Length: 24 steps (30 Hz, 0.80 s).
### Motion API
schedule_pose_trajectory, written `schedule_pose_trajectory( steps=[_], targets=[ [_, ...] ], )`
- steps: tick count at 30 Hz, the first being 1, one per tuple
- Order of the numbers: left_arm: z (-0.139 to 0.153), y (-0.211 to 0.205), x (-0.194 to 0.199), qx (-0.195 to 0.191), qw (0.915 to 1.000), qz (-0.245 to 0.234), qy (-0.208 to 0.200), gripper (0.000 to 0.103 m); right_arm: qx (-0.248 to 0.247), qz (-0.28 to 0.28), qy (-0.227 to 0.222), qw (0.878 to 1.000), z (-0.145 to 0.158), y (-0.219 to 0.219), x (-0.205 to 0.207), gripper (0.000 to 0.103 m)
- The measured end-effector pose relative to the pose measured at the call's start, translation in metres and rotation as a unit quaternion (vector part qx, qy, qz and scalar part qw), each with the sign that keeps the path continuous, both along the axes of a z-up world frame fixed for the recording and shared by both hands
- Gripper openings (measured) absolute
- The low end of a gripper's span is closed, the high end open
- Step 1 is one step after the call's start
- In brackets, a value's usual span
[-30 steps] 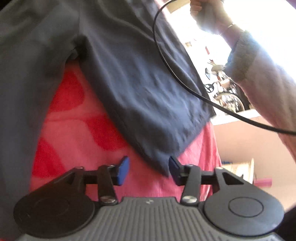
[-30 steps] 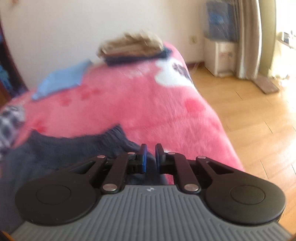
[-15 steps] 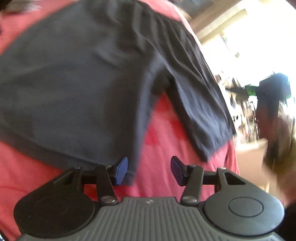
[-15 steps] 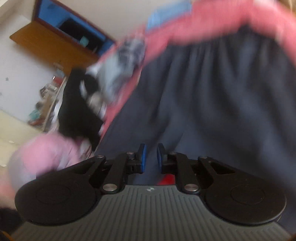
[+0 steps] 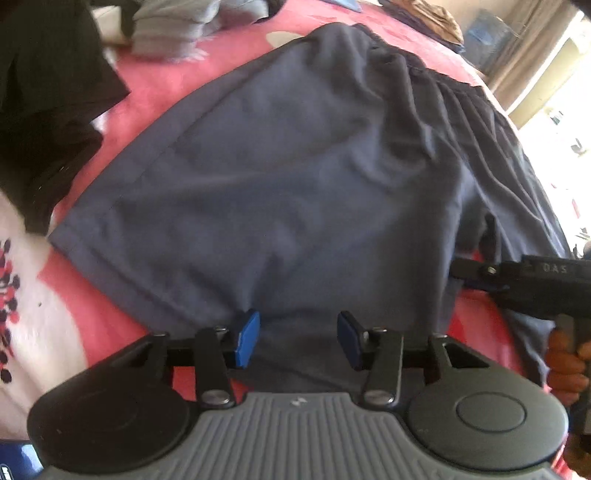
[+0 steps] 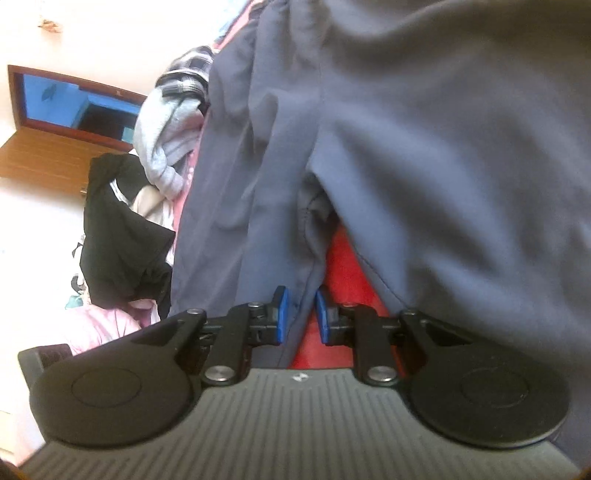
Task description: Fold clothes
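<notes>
**Dark shorts laid flat on the pink bed, both grippers down at the hem end**

Navy-grey shorts spread out flat on the pink blanket, waistband gathered at the far end, leg hems at the near end. Left leg hem running diagonally across the lower left of the left wrist view, stitching line visible along it.

Left gripper hanging over the near edge of the shorts around the crotch area, pointing steeply down. Jaws about half apart and closing right now, fabric lying under and between the blue pads but not pinched yet, no grip on anything.

Right gripper low at the split between the two legs, red patch of blanket showing in the gap. Jaws nearly together, only a narrow slot between the pads. An edge of one leg runs right up to that slot, but can't tell for sure if it's actually pinched. Same gripper visible at the right edge of the left wrist view, a hand wrapped round its handle.

Other laundry piled at the far left: black garment, grey top, plaid piece. Wooden door frame behind.
</notes>
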<state>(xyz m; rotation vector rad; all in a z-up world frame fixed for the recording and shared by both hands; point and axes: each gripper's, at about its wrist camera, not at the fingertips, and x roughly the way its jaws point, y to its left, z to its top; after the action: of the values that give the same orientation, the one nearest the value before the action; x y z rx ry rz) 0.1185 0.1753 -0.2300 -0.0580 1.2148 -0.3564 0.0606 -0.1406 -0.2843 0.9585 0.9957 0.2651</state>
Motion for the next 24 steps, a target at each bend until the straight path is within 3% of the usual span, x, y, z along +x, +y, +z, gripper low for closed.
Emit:
schedule_pose_trajectory(
  steps=[1,2,7,13,15,18,22,24],
  targets=[
    [0.000,-0.001,-0.001,0.004,1.0000,0.000,-0.004,0.046,-0.007,-0.004,-0.002,1.000,0.001,-0.002,-0.002,0.001],
    [-0.002,-0.005,-0.003,0.011,0.9999,-0.002,-0.010,0.046,-0.015,-0.008,-0.003,1.000,0.004,-0.004,-0.004,0.000],
    [-0.007,-0.013,-0.009,0.035,0.9991,-0.010,-0.023,0.046,-0.077,-0.012,-0.009,0.997,0.013,-0.003,-0.018,0.000],
    [0.000,-0.012,-0.017,0.052,0.9979,-0.022,-0.032,0.047,-0.169,0.016,-0.030,0.985,0.032,0.010,-0.026,0.002],
    [0.004,-0.010,-0.017,0.050,0.9981,-0.021,-0.029,0.049,-0.209,0.018,-0.040,0.977,0.045,0.011,-0.032,0.004],
    [0.008,-0.010,-0.021,0.055,0.9976,-0.029,-0.030,0.050,-0.256,0.044,-0.096,0.961,0.067,0.022,-0.038,0.005],
    [0.004,-0.014,-0.030,0.084,0.9953,-0.034,-0.034,0.050,-0.253,0.164,-0.174,0.937,0.073,0.069,-0.034,0.005],
    [0.003,-0.012,-0.032,0.102,0.9937,-0.026,-0.037,0.050,-0.264,0.234,-0.187,0.917,0.063,0.094,-0.036,0.005]
  ],
)
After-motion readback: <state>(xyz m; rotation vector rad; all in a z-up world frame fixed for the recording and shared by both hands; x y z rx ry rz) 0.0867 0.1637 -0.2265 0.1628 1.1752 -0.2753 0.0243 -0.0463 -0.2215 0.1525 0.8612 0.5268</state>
